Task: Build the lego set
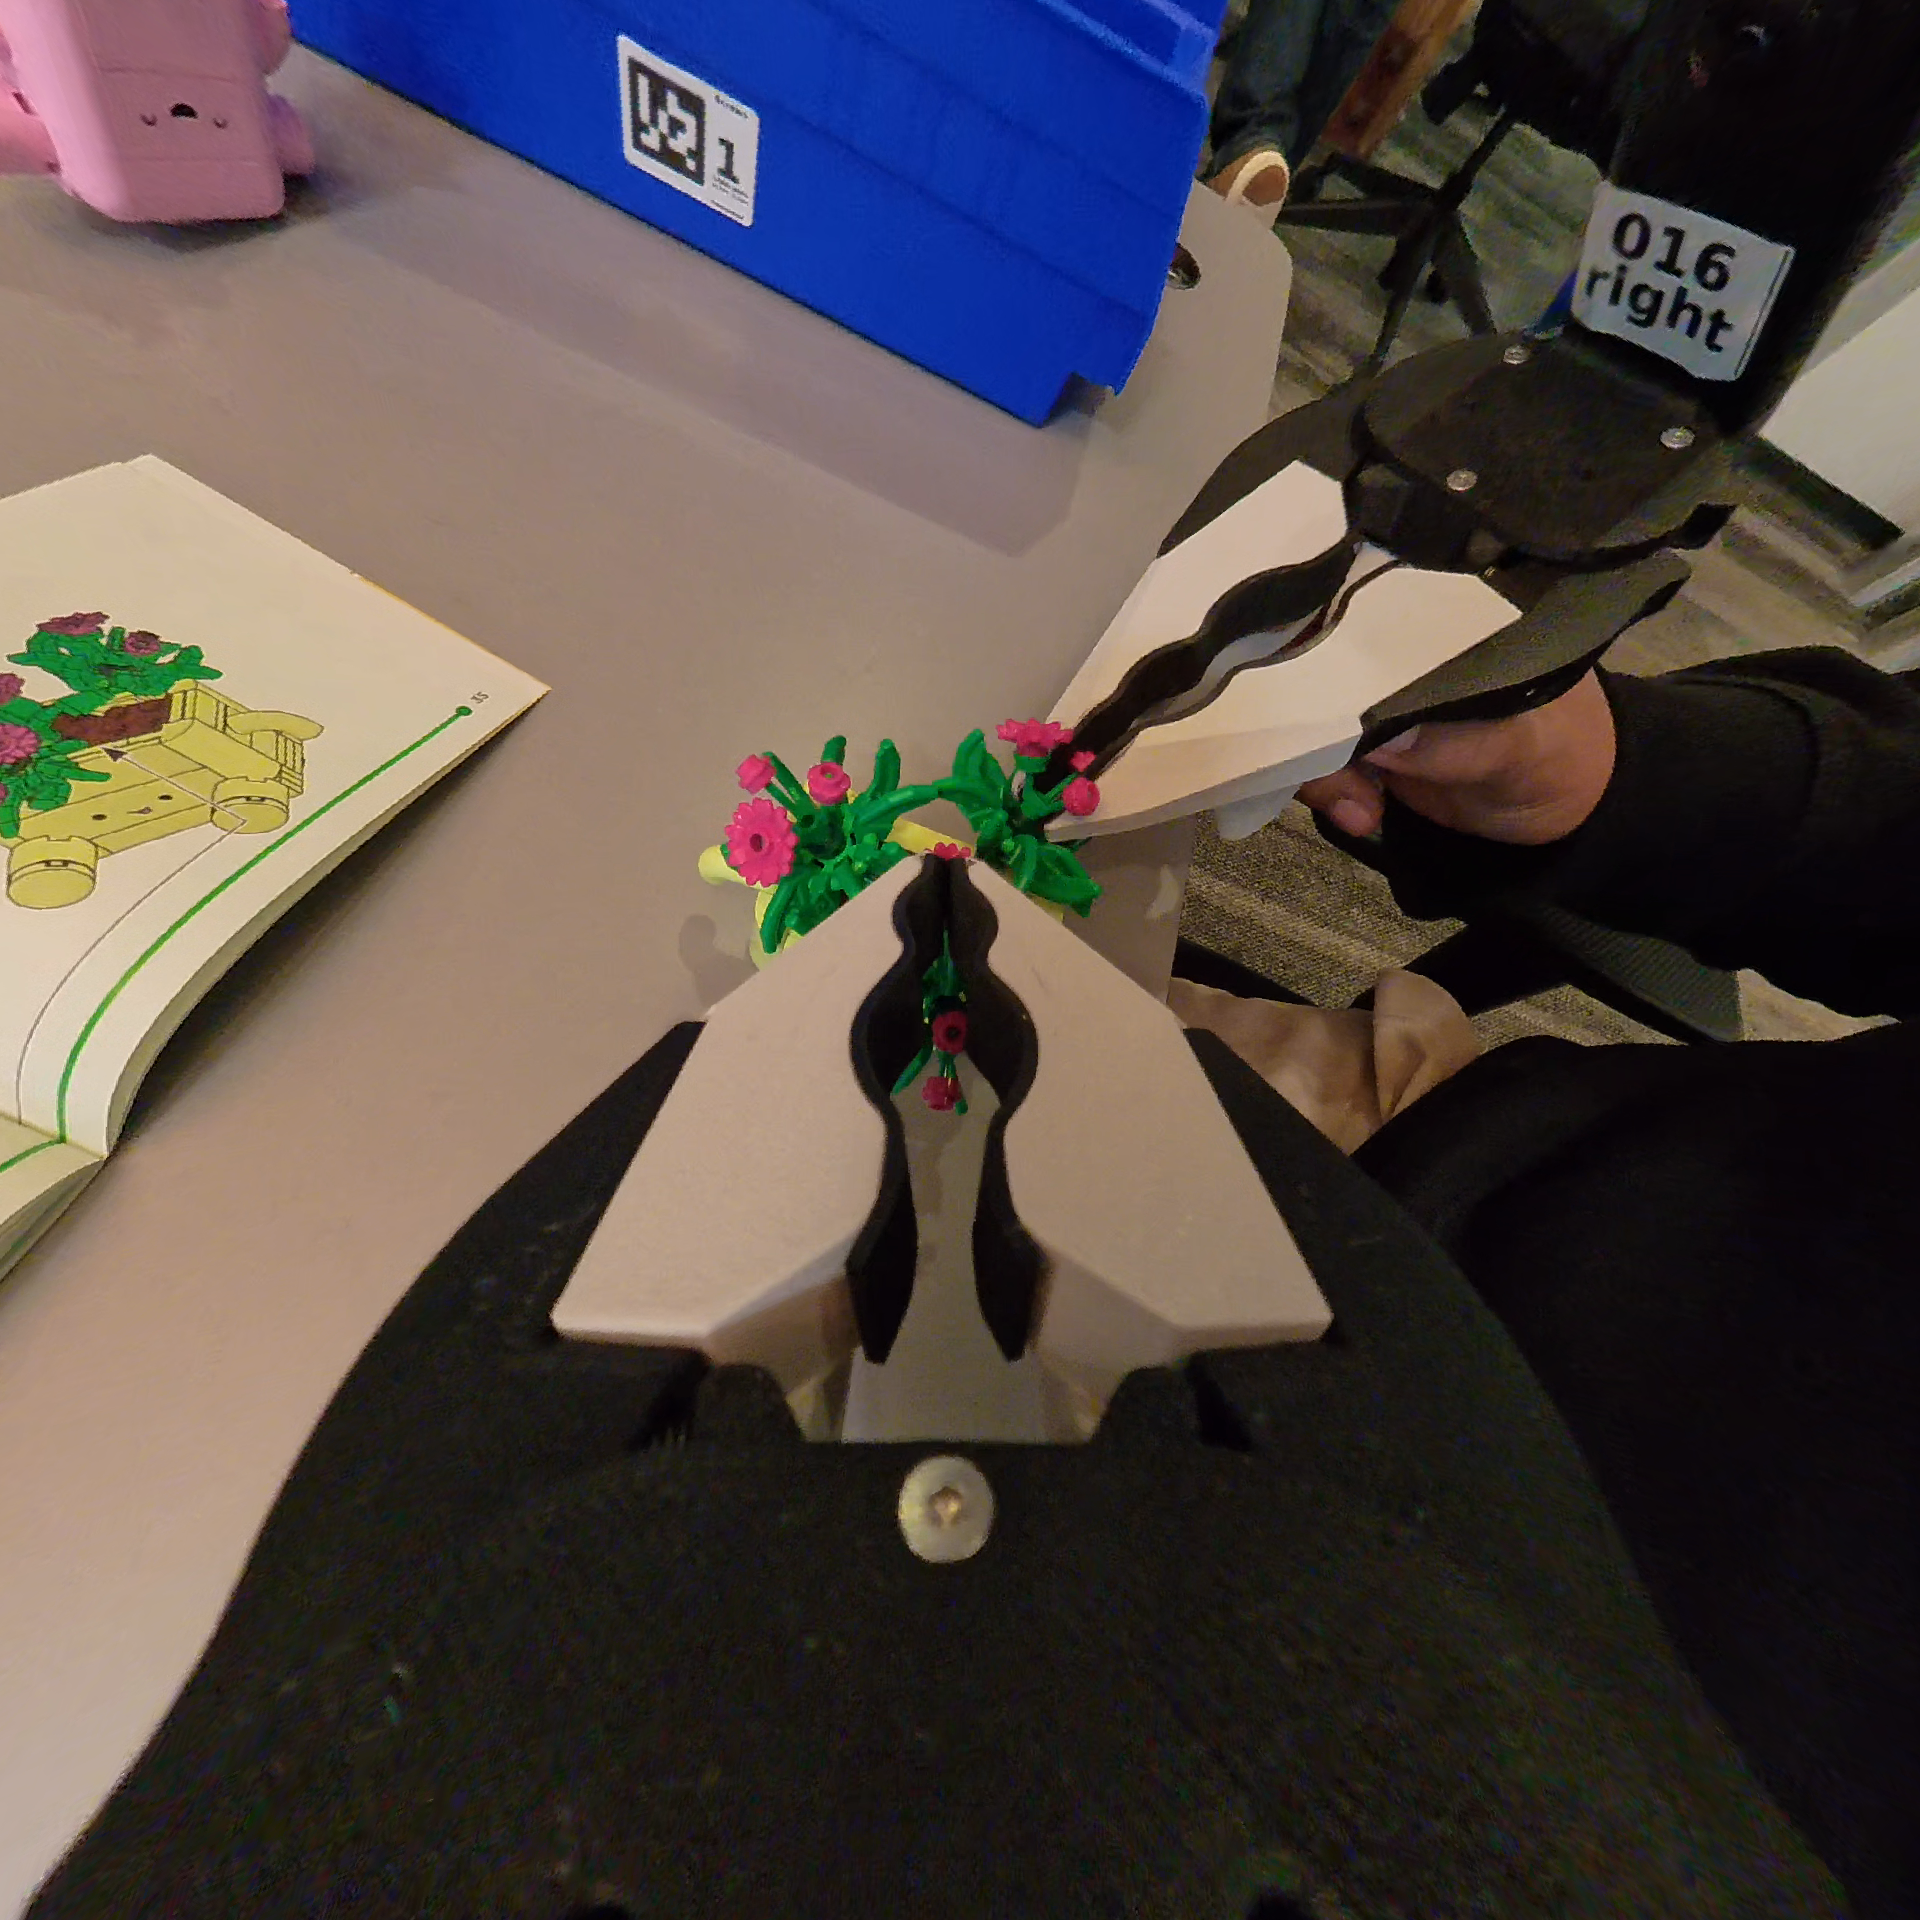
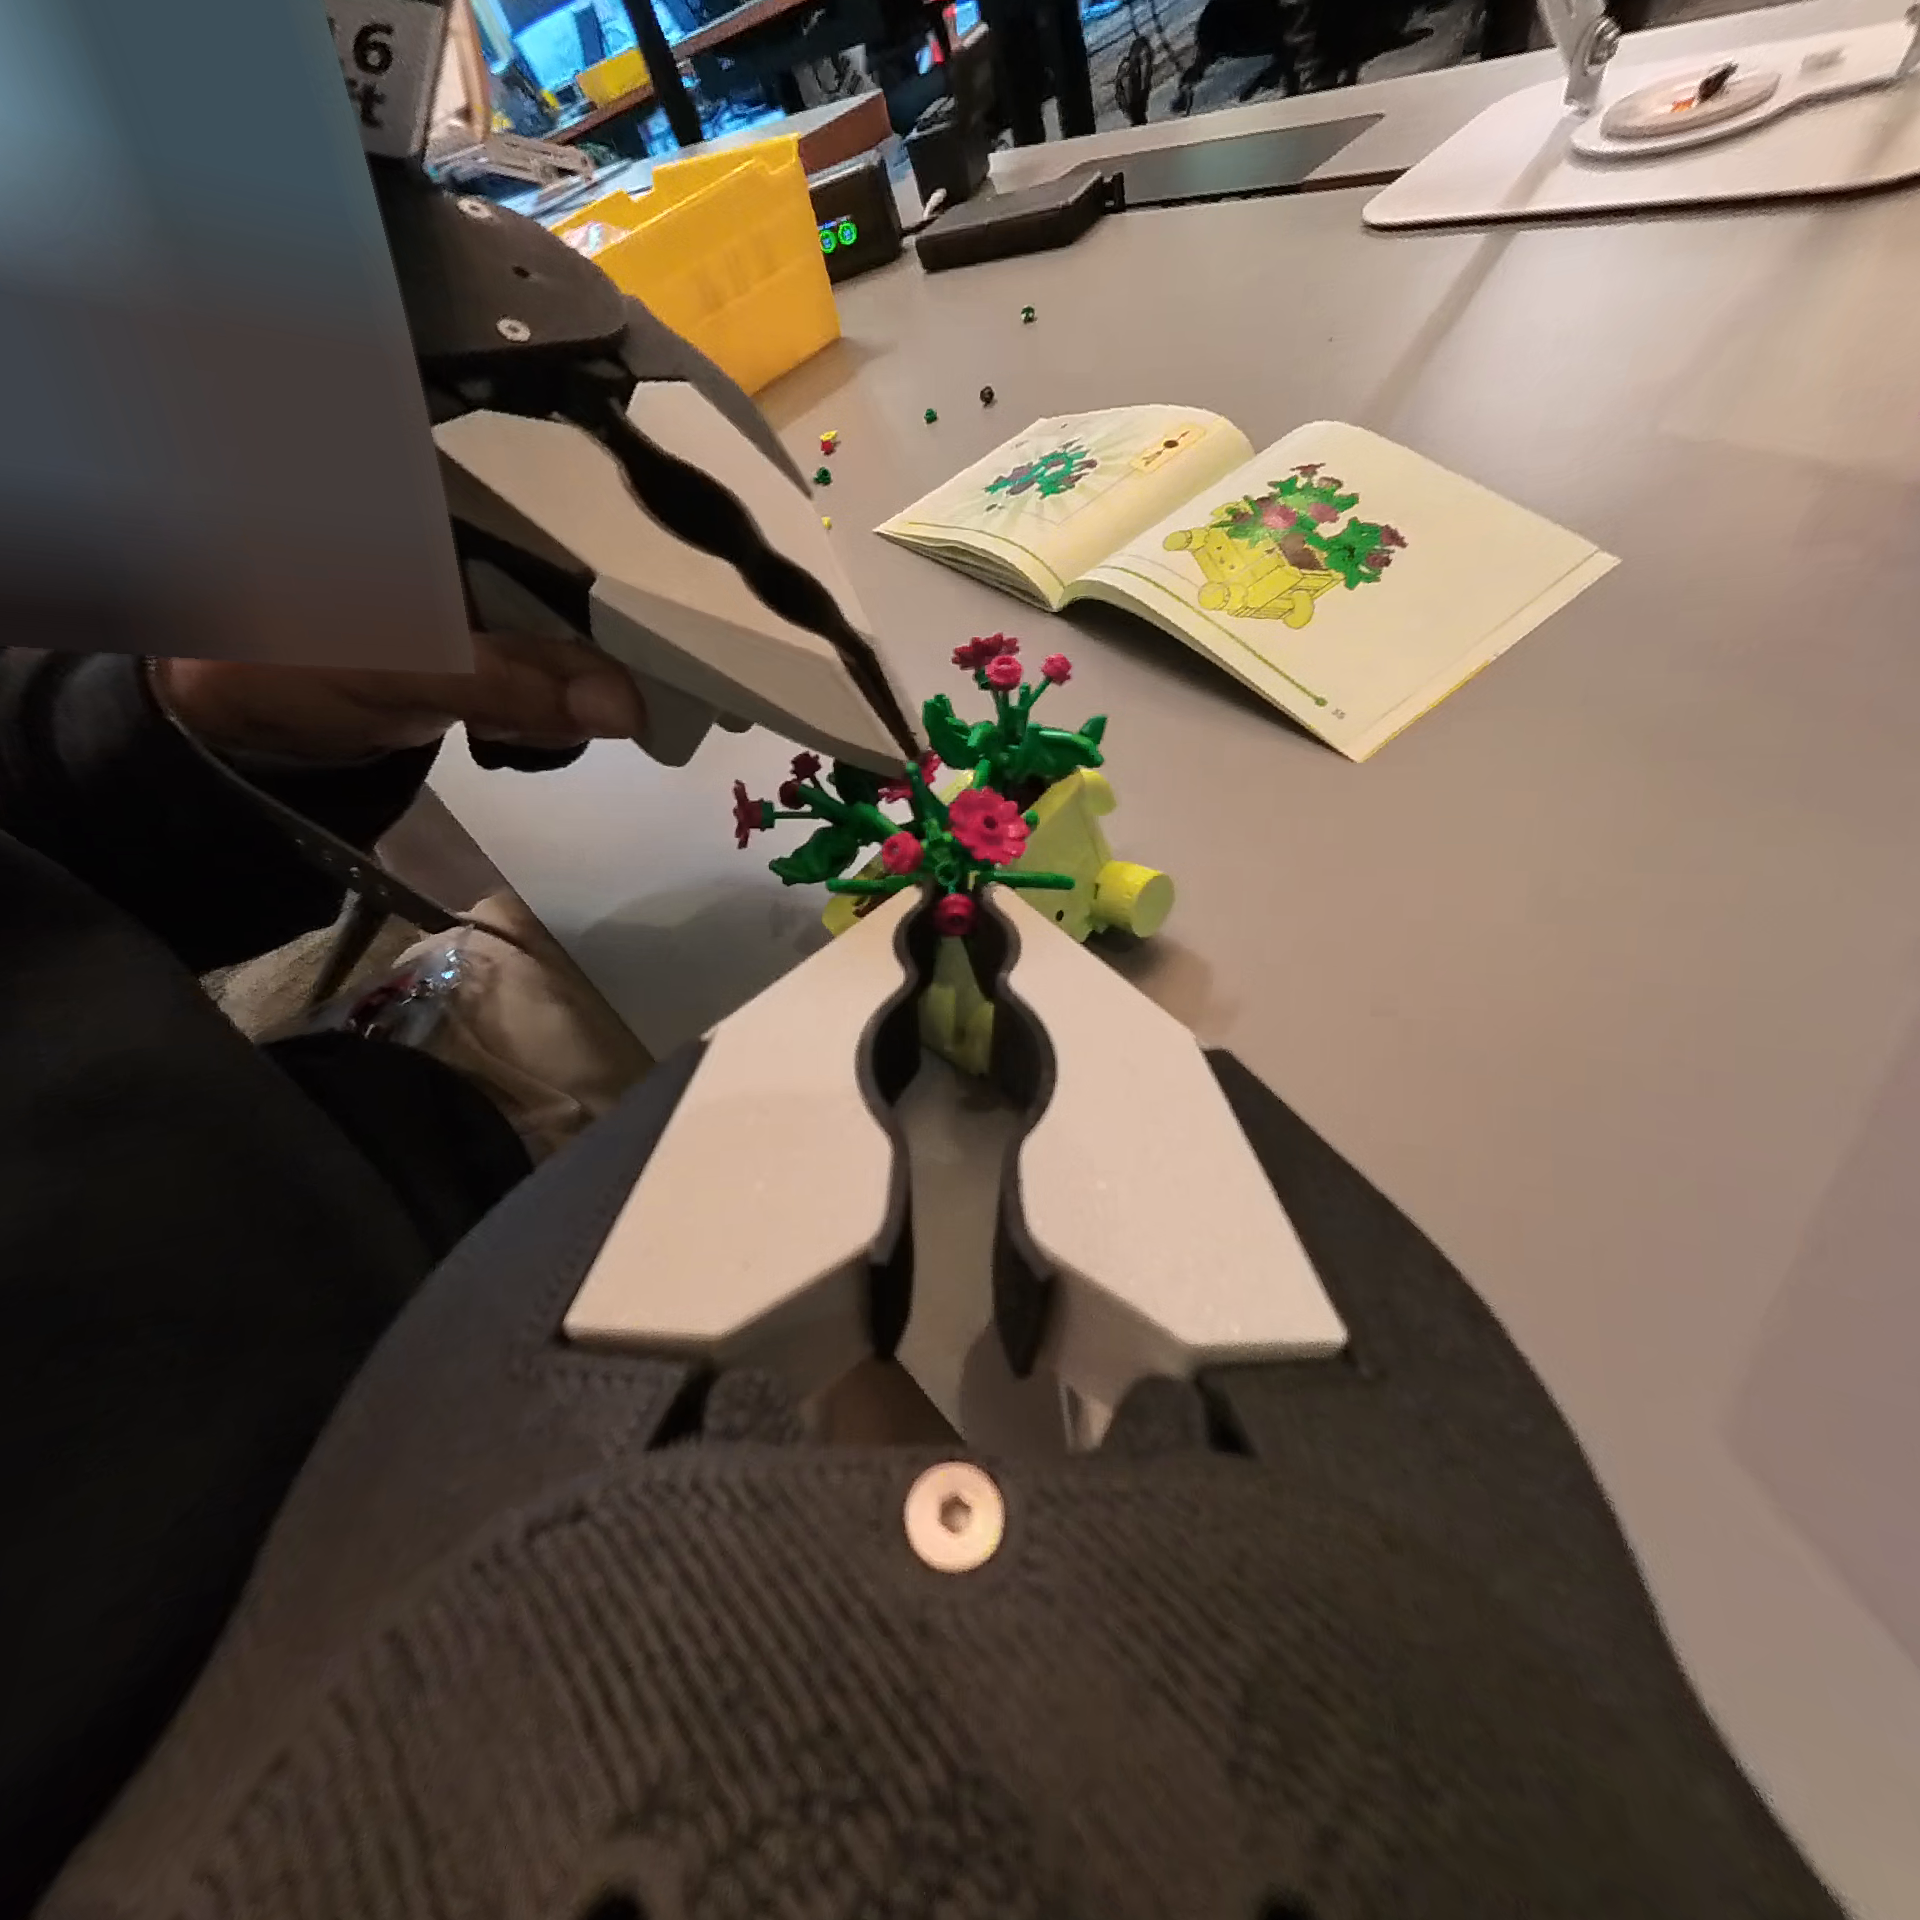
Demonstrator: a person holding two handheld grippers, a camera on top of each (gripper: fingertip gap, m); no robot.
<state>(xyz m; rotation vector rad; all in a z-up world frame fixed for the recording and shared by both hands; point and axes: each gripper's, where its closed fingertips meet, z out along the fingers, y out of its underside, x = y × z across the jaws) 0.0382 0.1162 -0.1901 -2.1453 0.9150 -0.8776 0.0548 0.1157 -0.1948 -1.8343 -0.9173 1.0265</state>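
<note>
At the bottom of each wrist view a black gripper body fills the frame over a smooth grey table (image 1: 520, 436). The left gripper (image 1: 948, 868) has its tips pinched together on a green flower sprig (image 1: 943, 1039) with 2 magenta blooms, seen in the gap behind the tips. The right gripper (image 2: 951, 902) is nearly closed at the lego model's (image 2: 1049, 831) foliage; whether it grips anything I cannot tell. The yellow-green model stands near the table edge, at centre frame. Farther off lies an open instruction booklet (image 2: 1247, 561), with small loose pieces (image 2: 930, 416) beyond. A blue bin (image 1: 883, 156) with a square-code sticker sits upper centre, a pink model (image 1: 156, 104) upper left, a yellow bin (image 2: 717, 249) toward cluttered shelving.
</note>
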